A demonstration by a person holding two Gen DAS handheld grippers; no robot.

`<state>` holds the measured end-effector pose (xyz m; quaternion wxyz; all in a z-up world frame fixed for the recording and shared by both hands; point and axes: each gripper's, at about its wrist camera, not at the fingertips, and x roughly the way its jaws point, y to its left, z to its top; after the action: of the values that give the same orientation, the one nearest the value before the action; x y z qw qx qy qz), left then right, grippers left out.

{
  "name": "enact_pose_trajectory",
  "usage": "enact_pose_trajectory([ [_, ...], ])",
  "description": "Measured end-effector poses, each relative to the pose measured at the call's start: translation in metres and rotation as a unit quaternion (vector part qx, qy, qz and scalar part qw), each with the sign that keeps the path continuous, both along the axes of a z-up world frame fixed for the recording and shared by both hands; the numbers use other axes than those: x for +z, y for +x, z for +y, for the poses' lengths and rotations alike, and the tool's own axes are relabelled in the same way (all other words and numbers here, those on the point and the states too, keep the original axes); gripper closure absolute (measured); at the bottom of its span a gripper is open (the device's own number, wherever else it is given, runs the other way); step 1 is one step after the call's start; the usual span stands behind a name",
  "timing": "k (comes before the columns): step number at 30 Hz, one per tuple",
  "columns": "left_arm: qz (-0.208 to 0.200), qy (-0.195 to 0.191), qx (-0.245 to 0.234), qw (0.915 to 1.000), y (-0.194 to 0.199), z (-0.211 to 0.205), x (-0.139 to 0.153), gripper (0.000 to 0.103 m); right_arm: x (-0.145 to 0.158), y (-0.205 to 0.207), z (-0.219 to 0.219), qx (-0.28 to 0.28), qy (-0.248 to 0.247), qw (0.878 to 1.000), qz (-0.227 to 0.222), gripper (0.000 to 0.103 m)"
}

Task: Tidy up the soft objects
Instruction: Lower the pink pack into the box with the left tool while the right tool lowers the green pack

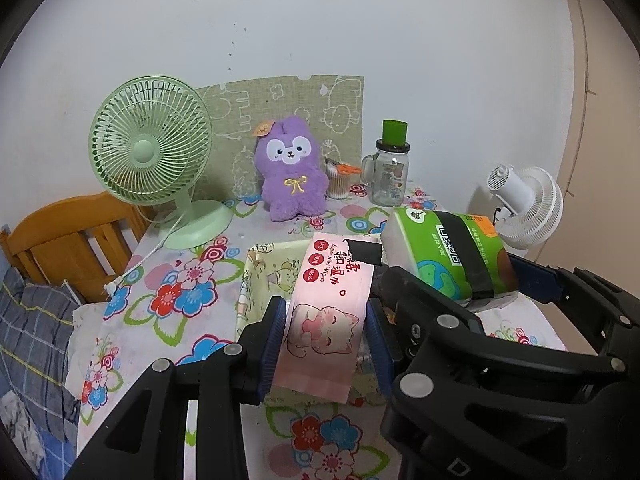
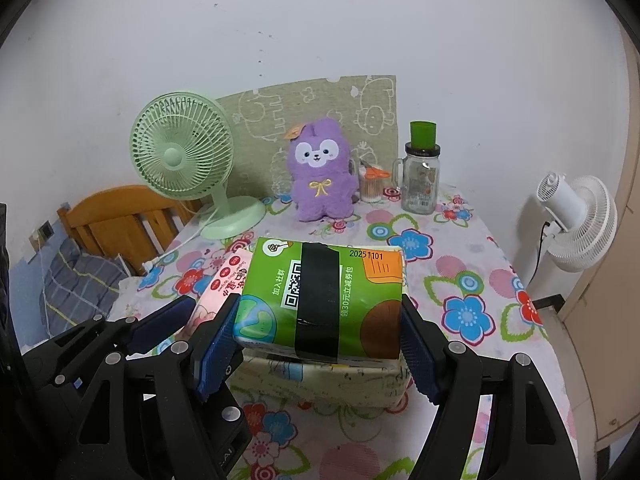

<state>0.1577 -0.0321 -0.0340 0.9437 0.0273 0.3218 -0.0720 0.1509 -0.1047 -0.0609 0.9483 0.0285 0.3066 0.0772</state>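
My left gripper (image 1: 326, 334) is shut on a pink wet-wipes pack (image 1: 328, 304) with a cat picture, held above a pale fabric basket (image 1: 256, 276). My right gripper (image 2: 320, 334) is shut on a green tissue pack (image 2: 320, 300) banded with black tape, held just over the same basket (image 2: 320, 384). The tissue pack also shows in the left wrist view (image 1: 448, 256), to the right of the wipes. The wipes pack shows at the left in the right wrist view (image 2: 224, 284). A purple plush bunny (image 1: 292, 170) sits upright at the back of the table.
The table has a floral cloth (image 2: 464, 280). A green desk fan (image 1: 154, 152) stands back left with its cord trailing. A glass jar mug (image 1: 390, 176) with a green cup and a cotton-swab pot (image 1: 338, 182) stand back right. A white fan (image 1: 528, 208) is off the table's right, a wooden chair (image 1: 68, 240) off its left.
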Motion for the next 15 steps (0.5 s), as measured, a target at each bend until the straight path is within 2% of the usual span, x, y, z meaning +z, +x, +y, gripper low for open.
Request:
enact_pose_trajectory([
  [15,0.015,-0.003,0.001,0.9999,0.043,0.000,-0.016,0.062,-0.013,0.038,-0.005,-0.018,0.001,1.000,0.014,0.027],
])
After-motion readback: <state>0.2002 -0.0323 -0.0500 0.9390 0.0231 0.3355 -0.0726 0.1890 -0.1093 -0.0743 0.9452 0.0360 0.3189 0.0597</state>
